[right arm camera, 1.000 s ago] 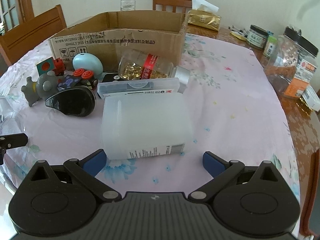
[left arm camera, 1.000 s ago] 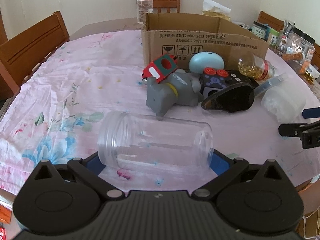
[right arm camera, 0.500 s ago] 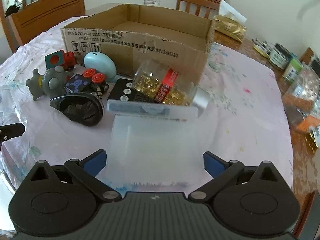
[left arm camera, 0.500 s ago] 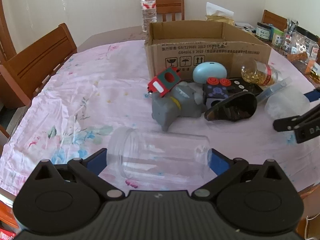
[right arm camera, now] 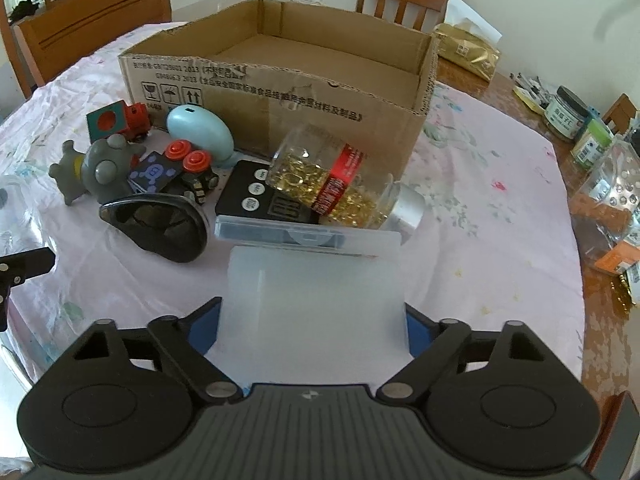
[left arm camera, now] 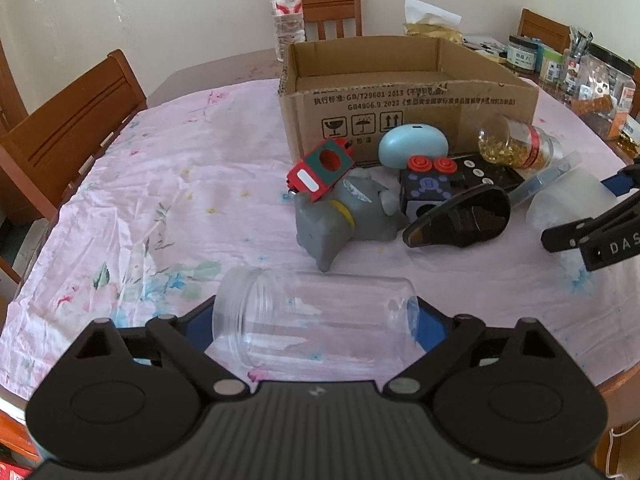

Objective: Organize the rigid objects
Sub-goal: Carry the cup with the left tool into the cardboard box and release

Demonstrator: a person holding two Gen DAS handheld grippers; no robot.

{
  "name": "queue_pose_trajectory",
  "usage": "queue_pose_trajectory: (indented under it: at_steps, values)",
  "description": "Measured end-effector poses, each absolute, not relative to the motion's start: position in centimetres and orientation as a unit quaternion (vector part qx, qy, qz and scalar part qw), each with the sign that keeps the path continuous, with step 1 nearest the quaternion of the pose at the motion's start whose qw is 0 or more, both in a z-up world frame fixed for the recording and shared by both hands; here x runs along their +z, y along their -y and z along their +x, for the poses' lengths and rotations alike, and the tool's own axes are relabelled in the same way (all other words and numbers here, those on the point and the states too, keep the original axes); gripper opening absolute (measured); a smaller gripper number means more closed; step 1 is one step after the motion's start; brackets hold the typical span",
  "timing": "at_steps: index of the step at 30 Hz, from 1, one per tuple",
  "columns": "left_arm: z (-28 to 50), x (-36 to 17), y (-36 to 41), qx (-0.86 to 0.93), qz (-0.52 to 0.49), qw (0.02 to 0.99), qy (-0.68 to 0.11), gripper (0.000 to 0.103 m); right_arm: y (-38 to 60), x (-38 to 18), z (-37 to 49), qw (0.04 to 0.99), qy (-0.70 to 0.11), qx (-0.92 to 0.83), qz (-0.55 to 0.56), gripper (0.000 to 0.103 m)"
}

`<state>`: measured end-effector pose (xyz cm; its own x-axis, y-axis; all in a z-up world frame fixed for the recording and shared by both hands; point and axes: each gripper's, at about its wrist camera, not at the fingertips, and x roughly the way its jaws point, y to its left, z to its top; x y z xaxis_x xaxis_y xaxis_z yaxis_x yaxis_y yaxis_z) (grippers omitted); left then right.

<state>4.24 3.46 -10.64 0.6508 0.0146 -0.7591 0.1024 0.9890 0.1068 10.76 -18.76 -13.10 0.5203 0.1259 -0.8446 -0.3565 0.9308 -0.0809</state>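
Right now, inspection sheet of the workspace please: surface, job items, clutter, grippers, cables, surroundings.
Surface: table under a wrinkled pink floral cloth.
Job's things: clear jar on its side; frosted container; open cardboard box, inside looks bare; toys, blue egg, capsule bottle, black scoop heaped before the box.
Clutter: jars and packets at the table's right edge.
Grippers: left gripper has just been closing, fingers at the jar's ends; right gripper likewise, fingers against the container's sides.
Cables: nothing seen.
Surroundings: wooden chairs, water bottle, plain wall.
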Motion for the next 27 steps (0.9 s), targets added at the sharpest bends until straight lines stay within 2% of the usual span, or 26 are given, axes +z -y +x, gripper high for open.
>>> queue_pose_trajectory:
  at_steps: [3, 16, 27]
  values:
    - [4.4, -10.4, -3.4, -0.033, 0.082, 0.904, -0.419, 0.090, 19.0, -12.8, 10.9, 0.859, -0.478, 0.141, -0.116, 0.087]
    - [5.9, -7.7, -3.7, -0.113, 0.112, 0.884, -0.440, 0.090, 20.8, -10.4, 9.7, 0.847, -0.494, 0.159, -0.119, 0.087]
    - [9.9, -2.5, -3.0, -0.185, 0.114, 0.874, -0.434, 0.090, 21.4, -5.2, 10.9, 0.868, -0.446, 0.179, -0.125, 0.087]
